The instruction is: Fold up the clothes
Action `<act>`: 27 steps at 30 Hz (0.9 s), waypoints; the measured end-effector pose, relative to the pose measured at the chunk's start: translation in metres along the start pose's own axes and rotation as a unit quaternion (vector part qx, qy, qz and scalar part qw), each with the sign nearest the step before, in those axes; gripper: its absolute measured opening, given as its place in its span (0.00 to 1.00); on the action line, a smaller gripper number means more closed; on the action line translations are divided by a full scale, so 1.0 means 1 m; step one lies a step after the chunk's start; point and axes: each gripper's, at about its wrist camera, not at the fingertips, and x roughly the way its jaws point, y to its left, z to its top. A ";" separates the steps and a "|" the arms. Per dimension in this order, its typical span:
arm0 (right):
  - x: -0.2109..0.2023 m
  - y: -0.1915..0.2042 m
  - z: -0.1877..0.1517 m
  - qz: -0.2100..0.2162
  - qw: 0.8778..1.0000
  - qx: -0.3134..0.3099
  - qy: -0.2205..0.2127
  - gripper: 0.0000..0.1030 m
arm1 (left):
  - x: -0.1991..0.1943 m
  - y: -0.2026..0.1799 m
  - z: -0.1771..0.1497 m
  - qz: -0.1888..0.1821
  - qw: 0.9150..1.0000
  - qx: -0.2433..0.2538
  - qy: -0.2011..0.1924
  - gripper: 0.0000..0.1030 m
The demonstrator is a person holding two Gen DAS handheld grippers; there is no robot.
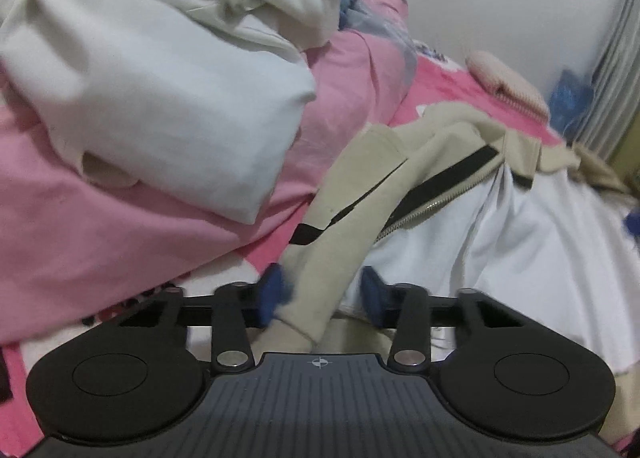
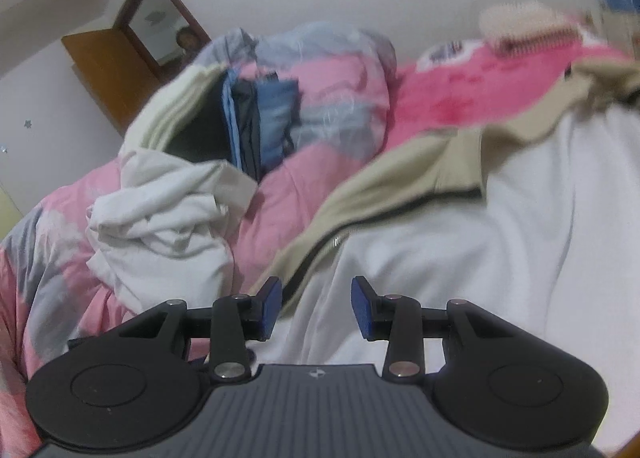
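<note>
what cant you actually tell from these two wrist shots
- Left wrist view: whether the left gripper pinches the beige sleeve lying between its pads; motion blur smears them.
- Left wrist view: the sleeve's cuff end, hidden behind the gripper body.
- Right wrist view: the jacket's far side, cut off by the right edge.
- Right wrist view: what the folded blue stack holds; too blurred.
</note>
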 end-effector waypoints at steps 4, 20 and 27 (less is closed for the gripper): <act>0.017 -0.008 -0.014 0.017 0.999 0.033 0.028 0.40 | -0.010 0.007 0.000 -0.031 0.999 -0.027 -0.012 0.19; 0.043 -0.033 -0.041 0.130 0.968 0.195 0.094 0.74 | -0.045 -0.026 -0.014 -0.201 0.978 -0.008 -0.045 0.13; 0.050 -0.046 -0.048 0.142 0.955 0.240 0.100 0.80 | -0.033 -0.045 -0.027 -0.234 0.972 -0.003 -0.010 0.13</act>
